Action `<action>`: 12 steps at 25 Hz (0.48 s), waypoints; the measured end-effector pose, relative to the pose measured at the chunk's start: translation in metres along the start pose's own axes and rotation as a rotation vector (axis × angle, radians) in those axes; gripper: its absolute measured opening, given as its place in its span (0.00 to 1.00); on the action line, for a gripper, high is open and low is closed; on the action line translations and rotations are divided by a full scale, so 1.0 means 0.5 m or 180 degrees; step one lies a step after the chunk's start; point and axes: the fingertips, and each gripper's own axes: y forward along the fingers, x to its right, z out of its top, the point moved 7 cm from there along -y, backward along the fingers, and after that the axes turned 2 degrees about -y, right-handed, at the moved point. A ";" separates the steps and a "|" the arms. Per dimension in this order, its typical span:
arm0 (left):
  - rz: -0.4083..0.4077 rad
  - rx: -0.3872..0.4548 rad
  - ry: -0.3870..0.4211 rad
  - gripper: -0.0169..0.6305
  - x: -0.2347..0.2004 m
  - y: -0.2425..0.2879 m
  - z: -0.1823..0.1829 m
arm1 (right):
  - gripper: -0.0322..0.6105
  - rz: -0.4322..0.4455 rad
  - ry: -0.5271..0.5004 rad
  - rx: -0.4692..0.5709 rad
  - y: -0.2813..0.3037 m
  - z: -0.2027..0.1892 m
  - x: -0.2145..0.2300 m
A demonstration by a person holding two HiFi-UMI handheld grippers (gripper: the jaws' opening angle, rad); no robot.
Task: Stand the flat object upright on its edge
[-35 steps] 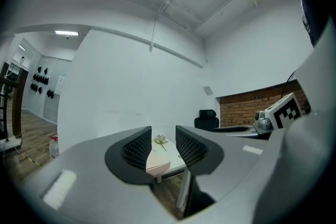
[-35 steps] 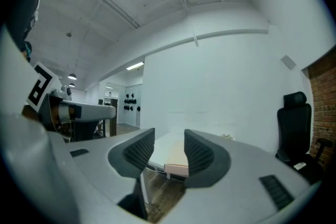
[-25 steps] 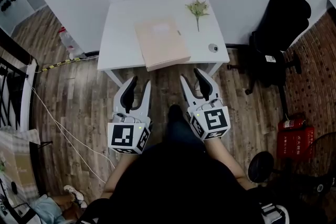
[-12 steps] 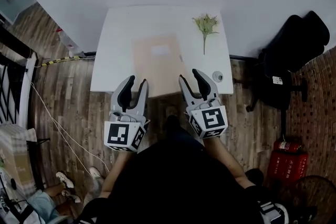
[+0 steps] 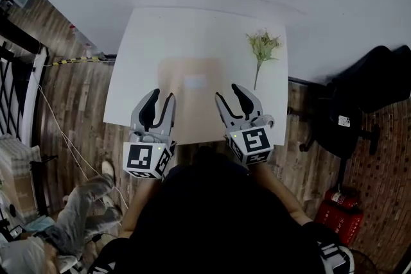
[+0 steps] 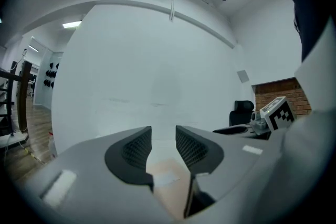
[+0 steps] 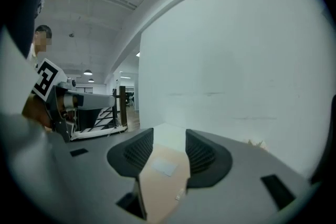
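Nothing here is really a container. The closest is a cardboard box (image 5: 14, 186) on the floor off the desk's left side, and it's cut off by the frame, so I can't see what's in it.

The folder (image 5: 192, 96) lies flat on the white desk (image 5: 192, 35), in the middle, with its near end at the front edge. It's tan with a small white label (image 5: 194, 81) on top. The head view is blurry, so it could just as well be a thin book or an envelope.

The left tool (image 5: 162, 96) sits at the folder's left side by the front edge. Its jaws are parted and gripping nothing, and its own view shows the folder through the gap, lying below. The right tool (image 5: 228, 93) is at the folder's right side. Its jaws have just been opening and there's nothing pinched in them either, only the folder seen past them on the desk. I can't tell whether either tool touches the desk or the folder. They cover the folder's two near corners from above.

A sprig of flowers (image 5: 263, 48) lies near the back right corner, well apart from the folder. A black office chair (image 5: 372, 93) stands off the desk's right side, partly cut off. Someone's legs (image 5: 83, 208) show on the floor at lower left, very smeared.
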 end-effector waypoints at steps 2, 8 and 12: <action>0.0040 -0.0102 -0.0013 0.23 -0.012 0.025 -0.018 | 0.30 0.0067 0.0010 -0.0082 0.028 -0.015 0.019; 0.0128 -0.0445 -0.0102 0.25 -0.053 0.080 -0.080 | 0.34 0.0169 0.0153 -0.0381 0.094 -0.074 0.067; 0.0194 -0.0739 -0.0129 0.28 -0.083 0.100 -0.129 | 0.37 0.0276 0.0259 -0.0692 0.120 -0.124 0.083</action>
